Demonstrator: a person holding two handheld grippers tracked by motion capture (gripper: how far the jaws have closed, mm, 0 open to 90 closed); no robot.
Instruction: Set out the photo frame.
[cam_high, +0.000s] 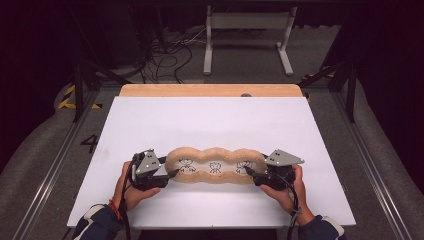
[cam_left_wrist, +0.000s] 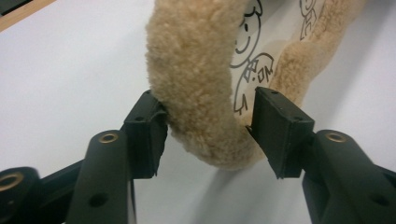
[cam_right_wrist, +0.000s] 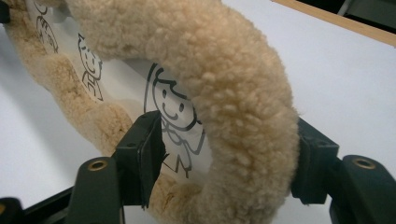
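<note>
white board (cam_high: 210, 125) on table | wooden edge (cam_high: 210, 90) behind | white stand (cam_high: 248, 37), cables (cam_high: 167, 55) on floor

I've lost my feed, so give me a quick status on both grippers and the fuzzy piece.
Left gripper and right gripper straddle opposite ends of the fuzzy tan item, jaws slack. It lies flat on the white table. Nothing in the way.

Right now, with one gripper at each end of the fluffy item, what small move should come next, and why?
Probably draw both grippers back from the ends. The fluffy tan item lies flat and stretched on the white table. The left gripper and right gripper each straddle an end rim, but a gap shows beside the plush at each, so the grip looks released and the laying seems done.
</note>
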